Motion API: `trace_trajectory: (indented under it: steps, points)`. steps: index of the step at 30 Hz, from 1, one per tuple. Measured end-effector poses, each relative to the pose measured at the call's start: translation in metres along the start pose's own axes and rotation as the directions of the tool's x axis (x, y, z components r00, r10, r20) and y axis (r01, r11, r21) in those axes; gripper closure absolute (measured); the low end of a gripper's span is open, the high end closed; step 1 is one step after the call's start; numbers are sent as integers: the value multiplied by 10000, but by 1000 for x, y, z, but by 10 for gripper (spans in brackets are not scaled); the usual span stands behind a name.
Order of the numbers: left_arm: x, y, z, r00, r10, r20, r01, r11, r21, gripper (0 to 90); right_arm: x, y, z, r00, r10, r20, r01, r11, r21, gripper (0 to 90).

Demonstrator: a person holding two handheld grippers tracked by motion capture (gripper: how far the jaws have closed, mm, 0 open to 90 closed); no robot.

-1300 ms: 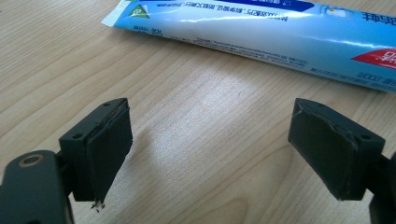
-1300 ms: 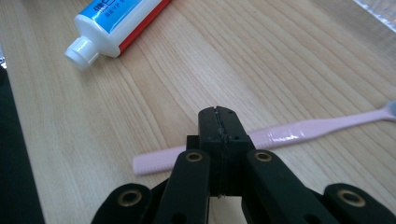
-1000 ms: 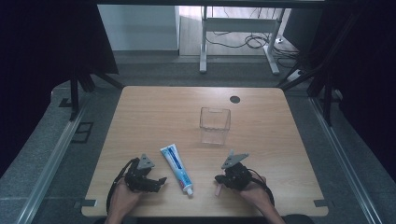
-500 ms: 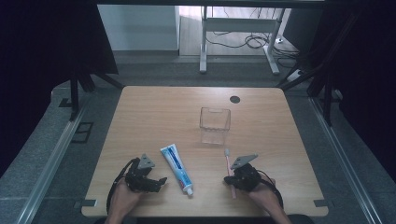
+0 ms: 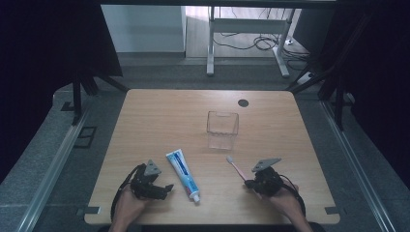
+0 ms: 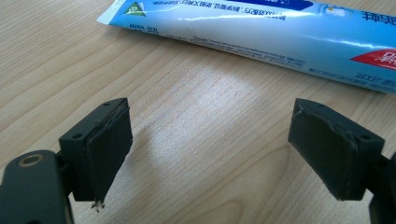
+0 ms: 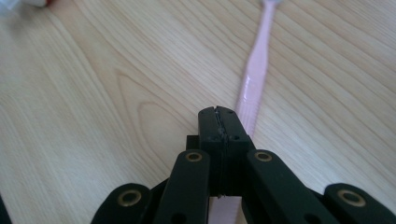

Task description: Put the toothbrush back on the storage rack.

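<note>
Here, largest thing first.

Table [image 5: 159, 116]: pale wood, under both claws; the cable hole [image 5: 243, 103] lies far ahead of them.

Clear cup [image 5: 223, 129]: upright and open-topped, ahead of the right claw and a little toward the left one, well apart from both.

Toothpaste tube [image 5: 183, 173]: flat on the wood just beside the left claw, on its inner side, untouched.

Left claw [image 6: 212, 149]: jaws wide apart, nothing between them, resting low over bare wood.

Right claw [image 7: 219, 122]: jaws pressed fully together, pinching the handle end of the toothbrush.

Toothbrush [image 7: 254, 79]: pink, running forward from the right claw, bristle end toward the cup.

Doing it well, by my judgement: keep the pinch firm, lift so the head clears the rim, tip the brush upright over the opening, lower it, then let go.
</note>
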State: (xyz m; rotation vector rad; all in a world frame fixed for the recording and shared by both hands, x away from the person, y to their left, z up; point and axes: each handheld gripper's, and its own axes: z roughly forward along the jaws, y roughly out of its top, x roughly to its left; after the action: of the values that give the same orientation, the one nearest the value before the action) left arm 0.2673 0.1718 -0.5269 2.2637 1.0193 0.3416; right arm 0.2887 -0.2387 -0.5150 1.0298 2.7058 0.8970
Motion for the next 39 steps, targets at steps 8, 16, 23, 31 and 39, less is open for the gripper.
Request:
trace_trajectory:
  steps: [8,16,23,31,39]
  points:
    - [-1,0,1,9998,179,-117,-177,9997,142,138,-10,-3,-8,9998,153,88,-153,9998,111,896]
    - [-1,0,1,9997,206,-126,-204,9997,157,138,-15,12,-15,9990,-193,404,149,9941,1075,804]
    - [0,0,0,9998,81,-163,-79,9999,140,138,-21,23,-13,9984,-335,446,246,9821,1870,778]
    - [0,0,1,9997,141,-176,-137,9997,201,138,-17,45,-4,9973,-644,351,506,9506,3062,753]
    - [0,-1,1,9998,138,-148,-135,9996,245,138,-14,58,7,9956,-869,364,663,9204,3853,753]
